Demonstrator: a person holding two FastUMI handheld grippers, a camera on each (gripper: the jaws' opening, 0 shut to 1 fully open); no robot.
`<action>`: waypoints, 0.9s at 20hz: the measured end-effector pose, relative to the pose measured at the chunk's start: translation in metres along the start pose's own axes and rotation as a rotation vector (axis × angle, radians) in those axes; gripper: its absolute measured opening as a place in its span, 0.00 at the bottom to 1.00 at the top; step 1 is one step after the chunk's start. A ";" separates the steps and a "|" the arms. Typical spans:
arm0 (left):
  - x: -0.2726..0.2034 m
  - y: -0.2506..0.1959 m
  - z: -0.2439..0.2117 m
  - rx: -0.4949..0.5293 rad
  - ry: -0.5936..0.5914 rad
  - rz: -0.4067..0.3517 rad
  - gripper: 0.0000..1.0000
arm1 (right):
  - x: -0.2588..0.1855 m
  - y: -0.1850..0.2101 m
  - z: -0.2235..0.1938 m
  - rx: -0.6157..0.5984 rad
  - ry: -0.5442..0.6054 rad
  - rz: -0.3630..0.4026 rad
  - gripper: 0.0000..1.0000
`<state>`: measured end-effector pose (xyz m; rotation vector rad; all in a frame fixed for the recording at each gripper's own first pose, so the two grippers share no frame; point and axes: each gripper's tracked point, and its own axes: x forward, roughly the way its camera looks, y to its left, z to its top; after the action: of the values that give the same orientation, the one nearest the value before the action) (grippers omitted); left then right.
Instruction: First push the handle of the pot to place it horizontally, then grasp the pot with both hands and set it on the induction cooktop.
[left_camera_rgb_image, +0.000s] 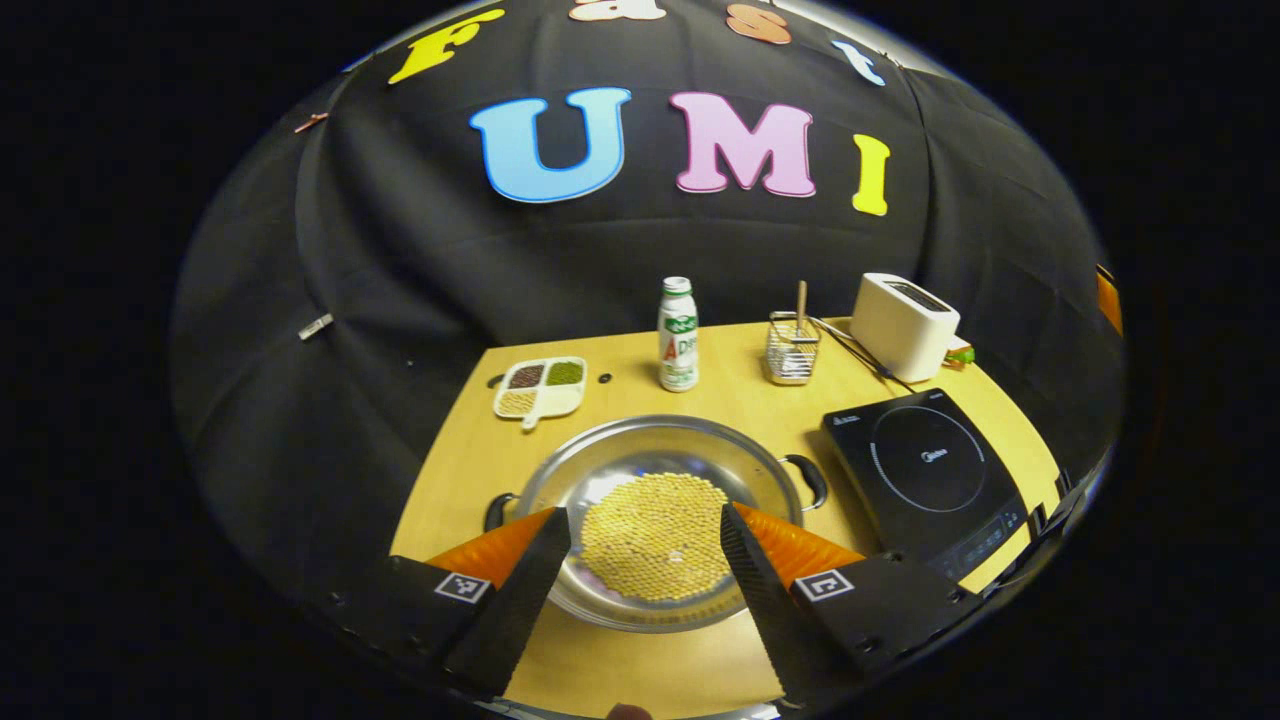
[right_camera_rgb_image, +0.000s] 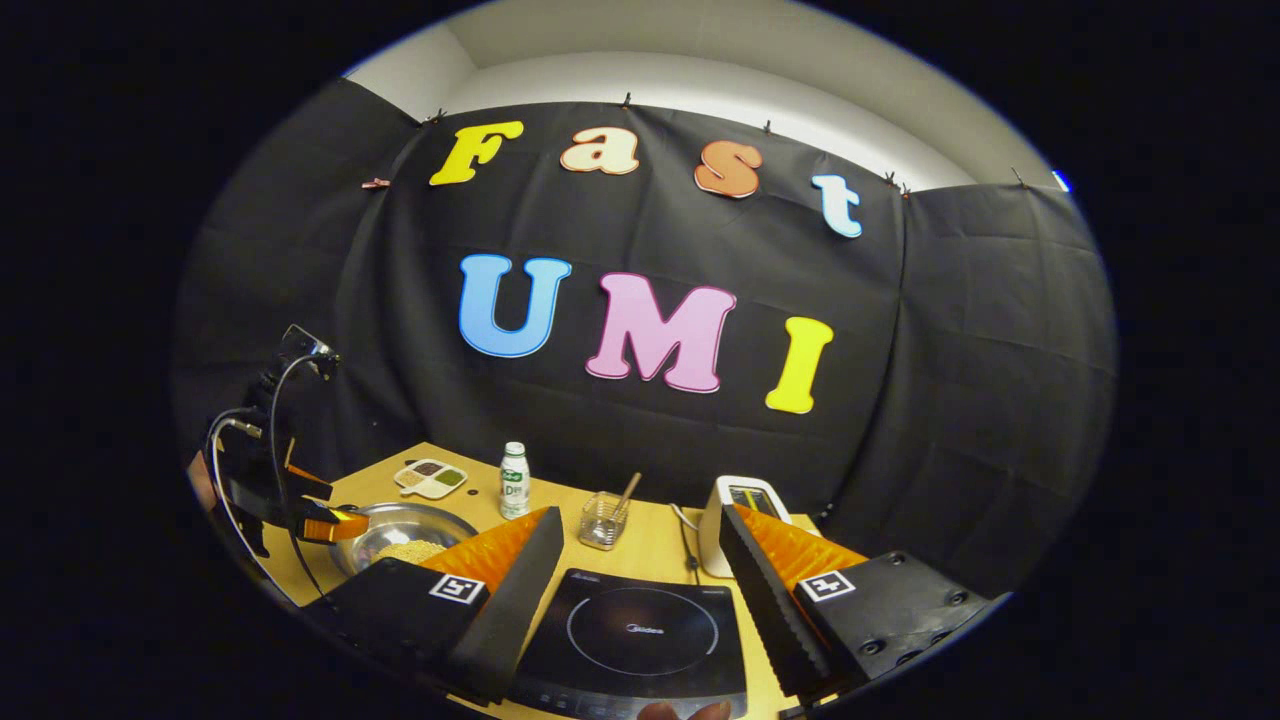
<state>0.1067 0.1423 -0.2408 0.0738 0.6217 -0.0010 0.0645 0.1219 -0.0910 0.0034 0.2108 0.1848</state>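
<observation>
The table (left_camera_rgb_image: 450, 470) carried everything. The induction cooktop (left_camera_rgb_image: 925, 465) lay at three o'clock of the pot (left_camera_rgb_image: 655, 515), just beside it. The pot's handles (left_camera_rgb_image: 808, 478) already sat near nine and three. The left gripper (left_camera_rgb_image: 645, 555) hovered over the pot, fingers spread and empty; the right gripper (right_camera_rgb_image: 640, 590) hung released above the cooktop. I judged any nudge should be light, then one handle for each gripper.

One pot (left_camera_rgb_image: 655, 470), one induction cooktop (left_camera_rgb_image: 925, 465), one bottle (left_camera_rgb_image: 678, 335), one toaster (left_camera_rgb_image: 903, 325), one divided dish (left_camera_rgb_image: 540, 388), one wire basket (left_camera_rgb_image: 793, 350)
</observation>
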 end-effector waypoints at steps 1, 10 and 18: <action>0.001 0.010 0.000 -0.002 -0.011 0.006 0.94 | 0.007 0.013 -0.005 0.004 0.017 0.021 0.98; 0.054 0.092 -0.053 -0.063 0.079 0.074 0.94 | 0.085 0.097 -0.082 0.047 0.251 0.148 0.98; 0.120 0.107 -0.087 -0.088 0.193 0.017 0.95 | 0.139 0.153 -0.185 0.147 0.535 0.199 0.98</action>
<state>0.1562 0.2574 -0.3734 -0.0066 0.8127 0.0504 0.1319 0.2952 -0.2970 0.1223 0.7589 0.3673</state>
